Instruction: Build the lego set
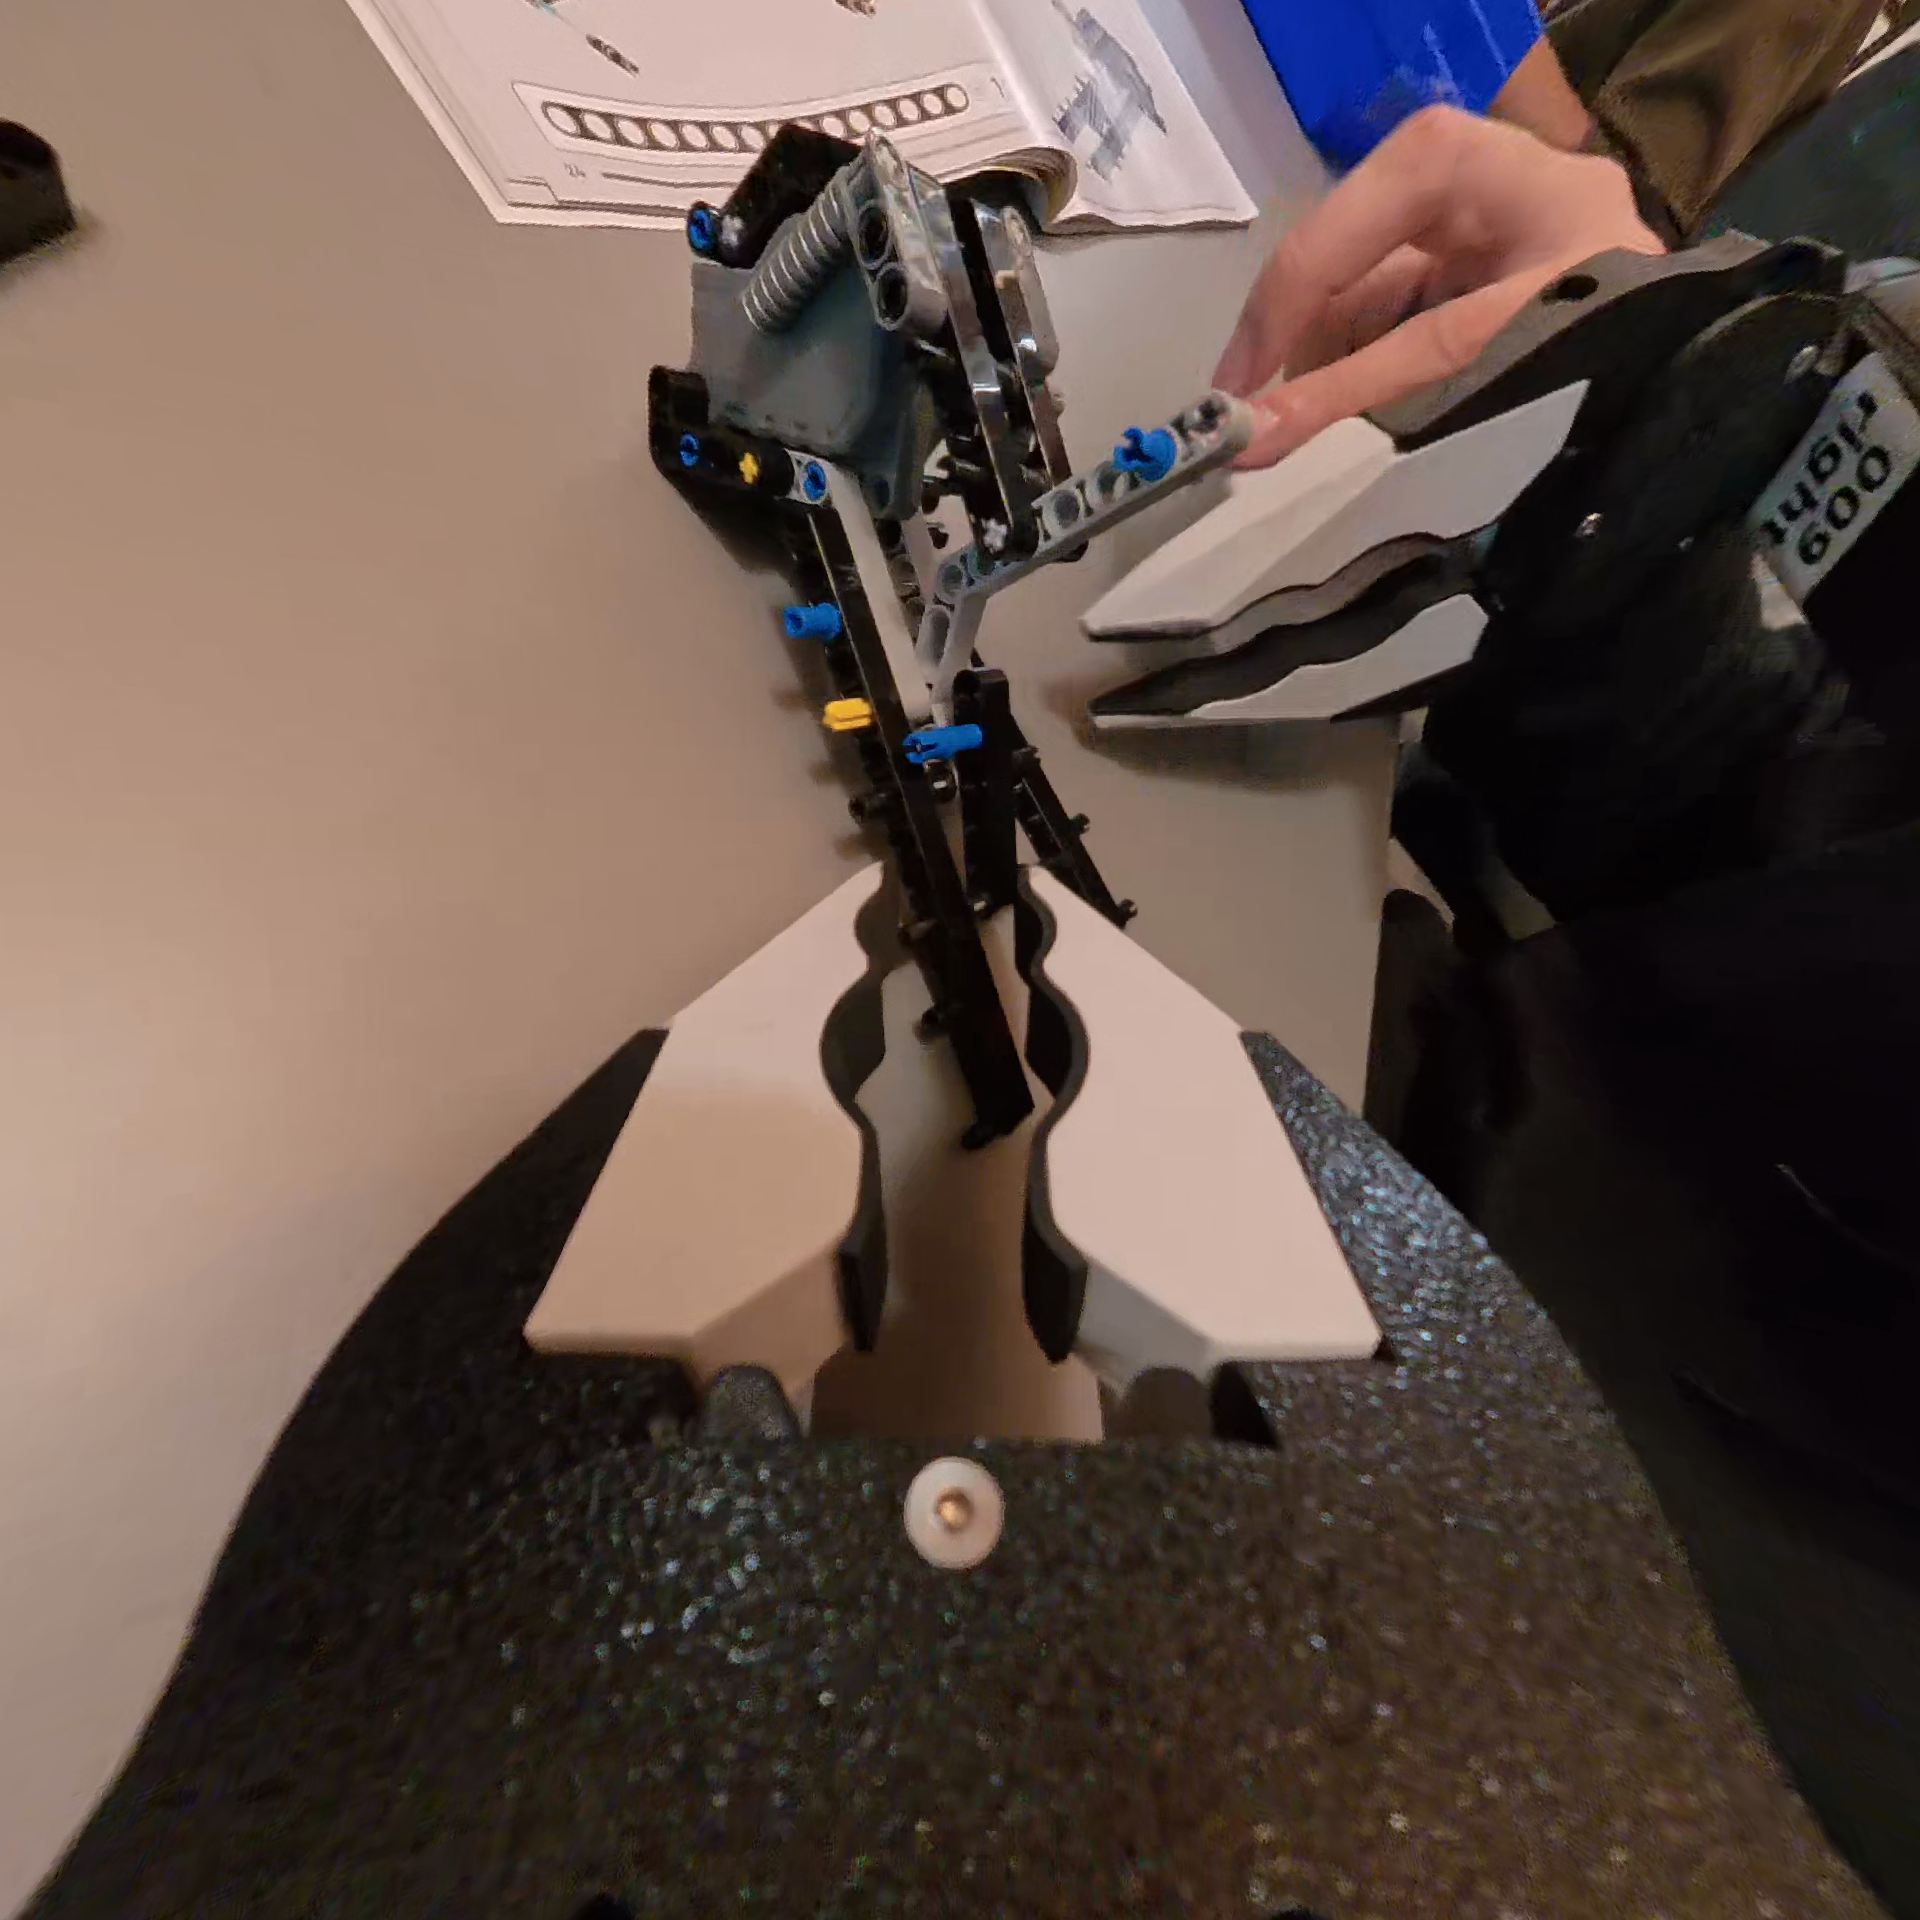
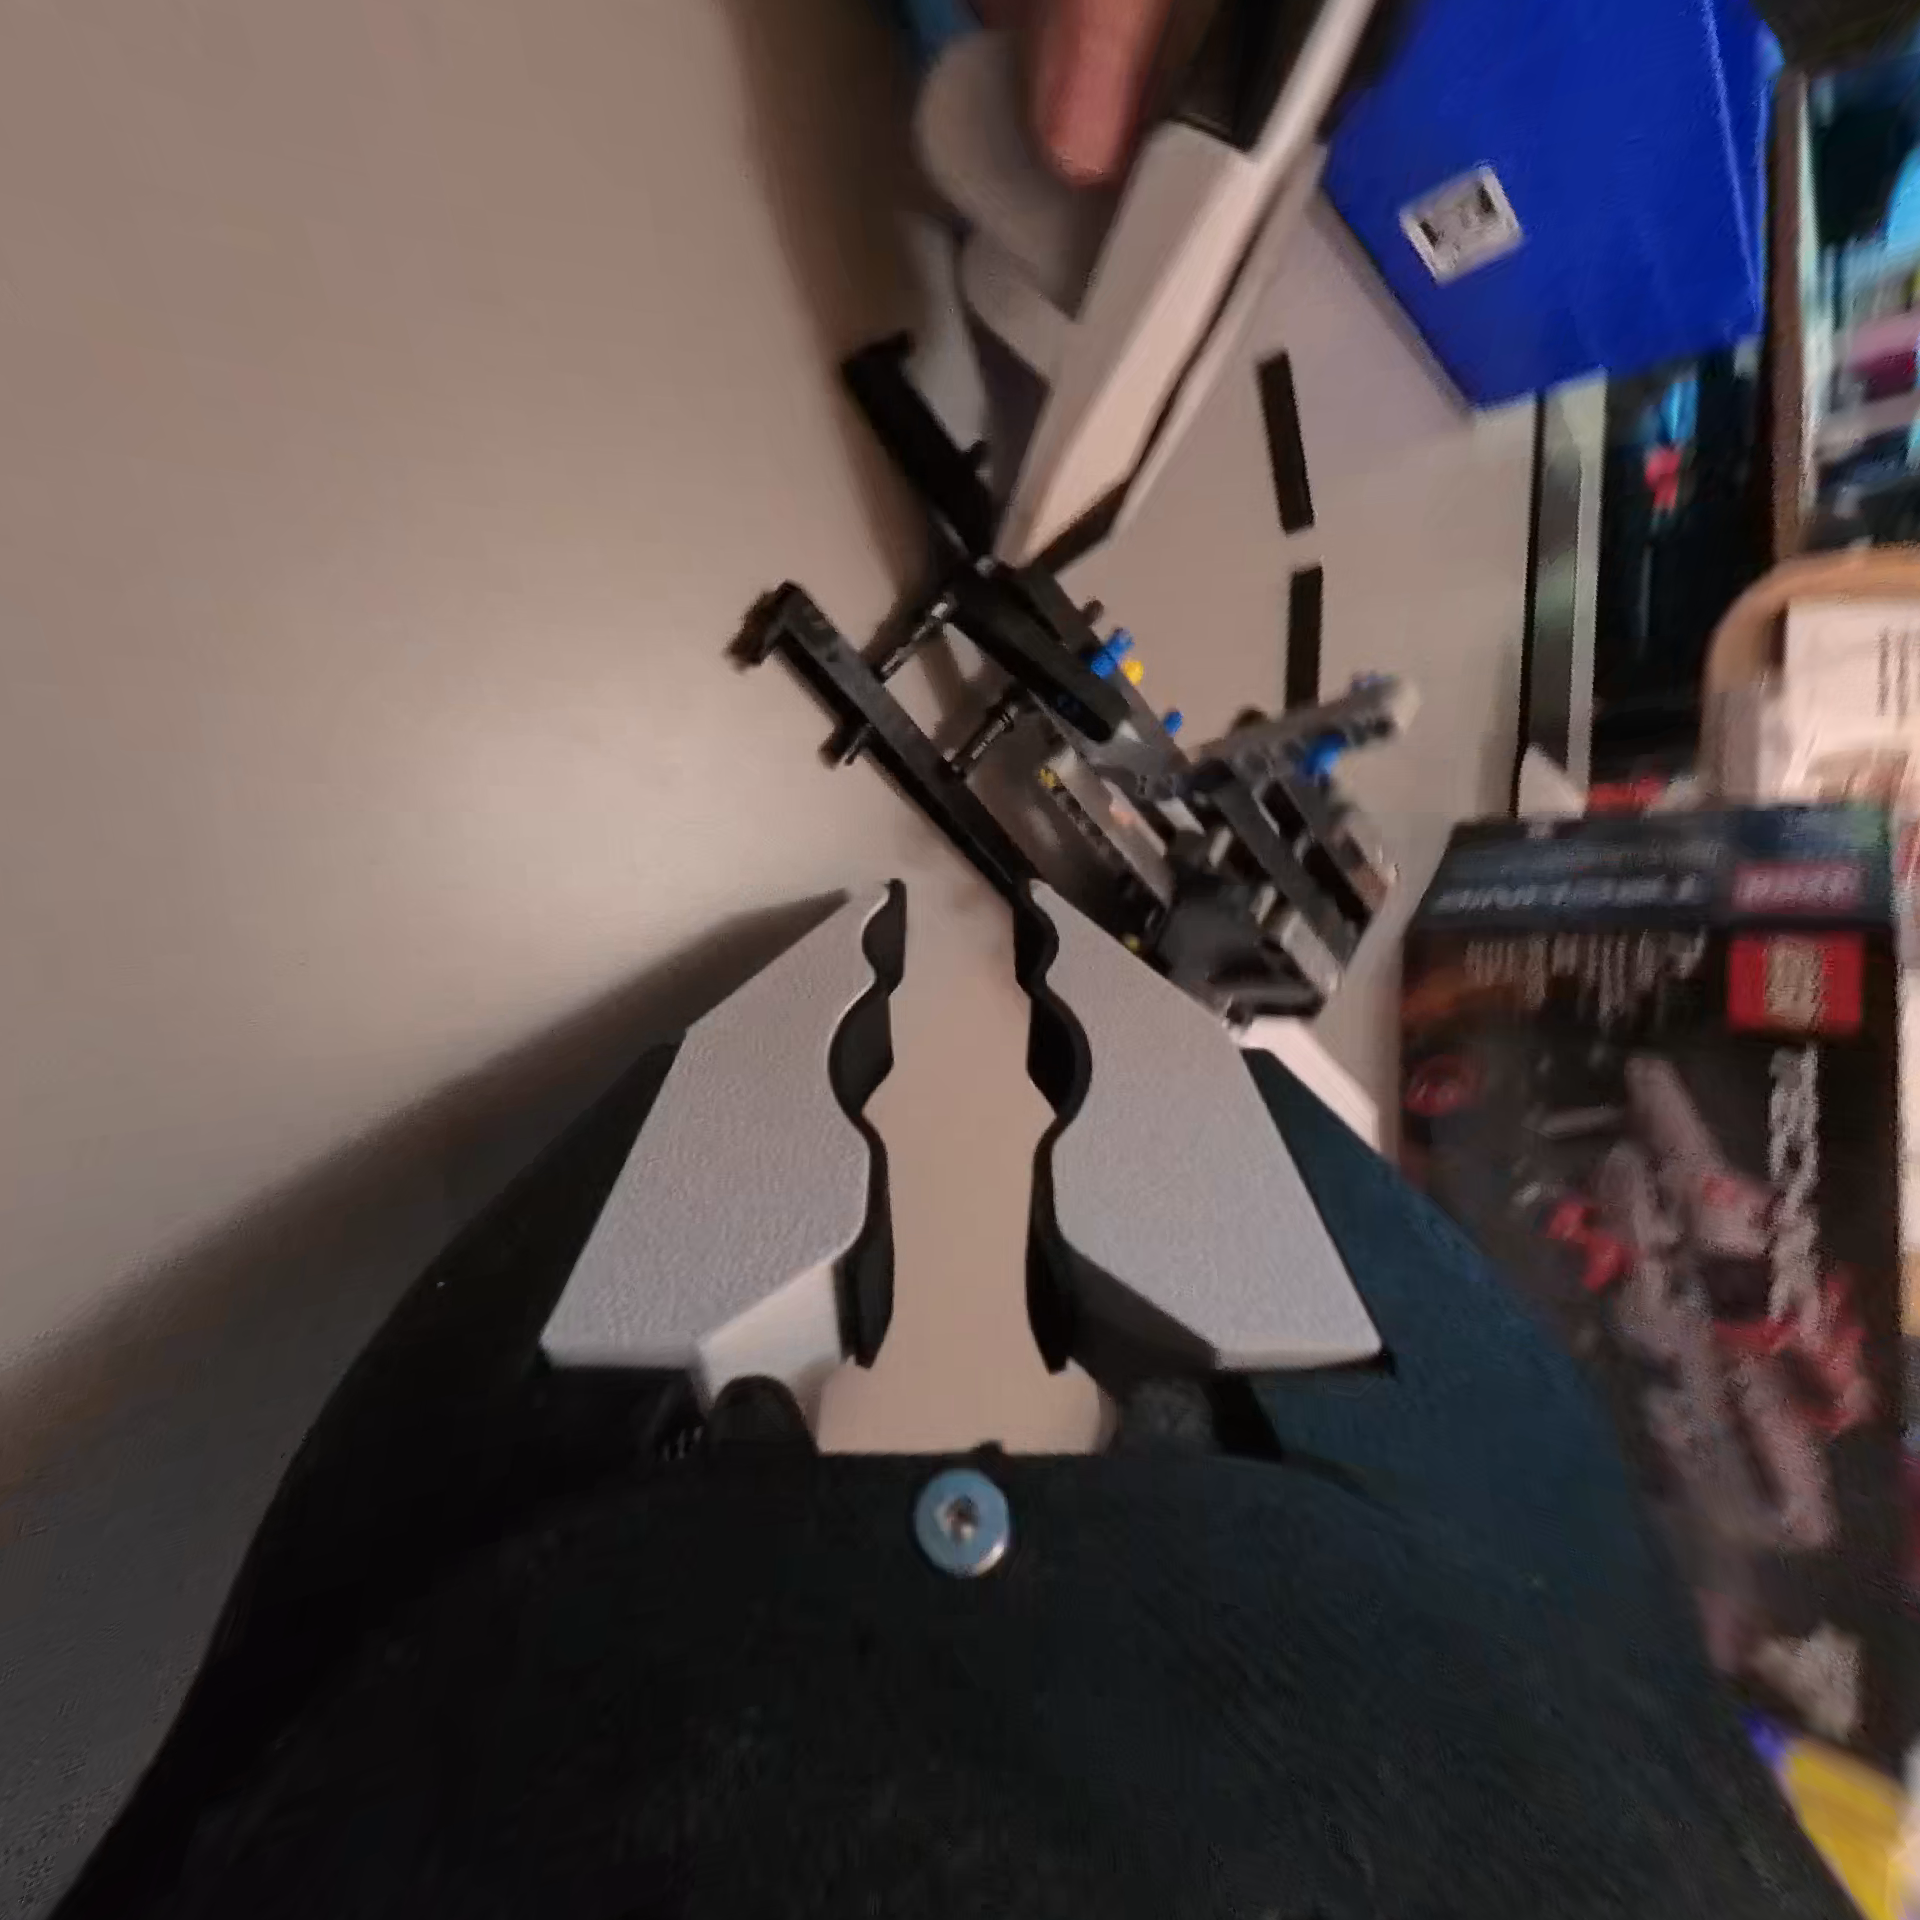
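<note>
The partly built lego model (image 1: 831, 343), black and grey beams with blue and yellow pins, is held tilted above the table. My left gripper (image 1: 956, 904) is shut on a long black beam (image 1: 935, 883) at its lower end. A person's hand (image 1: 1403, 281) on the right gripper's body touches the tip of a grey beam (image 1: 1143, 468) sticking out of the model. My right gripper (image 1: 1091, 670) is just right of the model, jaws slightly apart with nothing between them. In the blurred right wrist view, the right gripper (image 2: 961, 899) is just below the model (image 2: 1039, 769) and the left gripper's fingers (image 2: 1122, 343) hold it from above.
An open instruction booklet (image 1: 831, 104) lies on the beige table (image 1: 312, 623) behind the model. A blue bin (image 2: 1538, 187) and the lego box (image 2: 1642, 1143) stand off the table's right edge. A dark piece (image 1: 26, 197) lies at the far left.
</note>
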Demonstrator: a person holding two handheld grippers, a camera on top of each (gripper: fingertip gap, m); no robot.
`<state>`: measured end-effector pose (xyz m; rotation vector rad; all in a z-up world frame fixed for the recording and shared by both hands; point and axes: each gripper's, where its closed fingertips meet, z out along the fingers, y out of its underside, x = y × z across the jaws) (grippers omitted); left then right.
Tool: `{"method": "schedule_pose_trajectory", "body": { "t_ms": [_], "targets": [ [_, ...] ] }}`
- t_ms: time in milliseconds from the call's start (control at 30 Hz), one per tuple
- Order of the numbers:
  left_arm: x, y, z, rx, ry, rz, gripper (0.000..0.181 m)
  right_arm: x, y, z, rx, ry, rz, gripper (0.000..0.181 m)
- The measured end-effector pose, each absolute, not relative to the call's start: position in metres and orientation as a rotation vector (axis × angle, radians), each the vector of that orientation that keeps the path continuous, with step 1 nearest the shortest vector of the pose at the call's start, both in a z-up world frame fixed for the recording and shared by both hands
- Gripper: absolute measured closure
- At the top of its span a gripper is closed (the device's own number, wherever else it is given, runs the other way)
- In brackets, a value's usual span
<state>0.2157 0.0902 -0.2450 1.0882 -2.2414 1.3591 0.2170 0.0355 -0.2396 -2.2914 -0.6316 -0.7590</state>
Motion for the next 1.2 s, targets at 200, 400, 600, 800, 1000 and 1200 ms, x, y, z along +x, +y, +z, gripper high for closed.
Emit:
{"method": "schedule_pose_trajectory", "body": {
  "t_ms": [200, 400, 600, 800, 1000, 1200],
  "targets": [
    [0.218, 0.078, -0.241, 1.235, -2.106, 1.43, 0.164, 0.216, 0.036, -0.227, -2.288, 0.229, -0.586, 0.143],
    [0.204, 0.055, -0.231, 1.08, -2.099, 1.486, 0.165, 0.201, 0.04, -0.25, -2.392, 0.383, -0.463, 0.113],
    [0.212, 0.072, -0.219, 0.84, -2.439, 1.636, 0.156, 0.205, 0.022, -0.252, -2.374, 0.403, -0.369, 0.123],
    [0.199, 0.061, -0.227, 0.349, -2.861, 1.621, 0.129, 0.199, -0.005, -0.232, -2.318, 0.439, -0.25, 0.123],
    [0.212, 0.047, -0.243, 0.884, -2.655, 1.385, 0.137, 0.229, -0.021, -0.231, -2.16, 0.757, -0.289, 0.128],
    [0.197, 0.029, -0.244, 1.129, -2.215, 1.319, 0.15, 0.223, -0.013, -0.247, -2.202, 0.777, -0.215, 0.14]
  ]
}}
